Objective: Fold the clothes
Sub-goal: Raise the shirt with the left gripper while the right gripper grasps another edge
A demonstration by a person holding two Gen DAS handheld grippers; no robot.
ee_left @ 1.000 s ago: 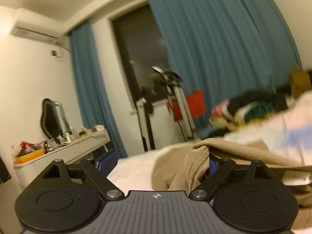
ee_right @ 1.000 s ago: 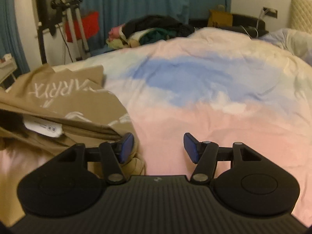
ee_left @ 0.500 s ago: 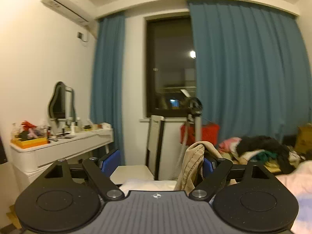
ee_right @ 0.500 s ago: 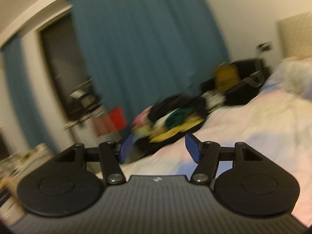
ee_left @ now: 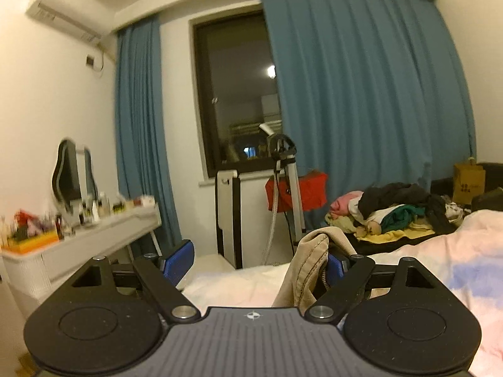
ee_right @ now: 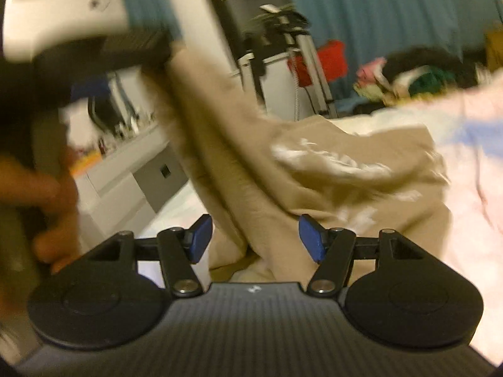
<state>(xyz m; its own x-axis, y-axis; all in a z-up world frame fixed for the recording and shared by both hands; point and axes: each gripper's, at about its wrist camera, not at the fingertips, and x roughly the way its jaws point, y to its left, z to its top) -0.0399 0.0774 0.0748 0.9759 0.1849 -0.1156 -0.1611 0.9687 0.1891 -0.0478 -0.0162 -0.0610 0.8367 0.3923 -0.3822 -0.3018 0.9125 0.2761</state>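
Two claws show, and both are open. The left claw (ee_left: 254, 262) has its blue pads (ee_left: 177, 262) far apart. A tan cloth (ee_left: 309, 260) hangs over its right finger only, like a coat on a hook. The cloth touches that one finger, and the other finger is bare. The gap between the pads is mostly free, so nothing is pinched there. The hem sits bunched on top of the finger, with a line of stitches along its edge (you can see the thread).

The right claw (ee_right: 254, 238) is open too, though not so wide. A long strip of the cloth (ee_right: 314, 172) runs up and to the left between its pads (ee_right: 309, 240). The pads stand on either side of the strip and do not squeeze it. I cannot tell if the strip brushes a pad, since the picture is blurry.

From there the cloth climbs to the top left of the right view, where it meets a dark, blurred shape. The rest of it spreads out low on the bed (ee_right: 471, 157), to the right of the claw. It is plain tan, soft and creased, with white print (ee_right: 330, 160) too smeared to read.

One blurred hand (ee_right: 47, 207) shows at the left edge. A pile of clothes (ee_left: 399, 210) lies far back, past the bed.
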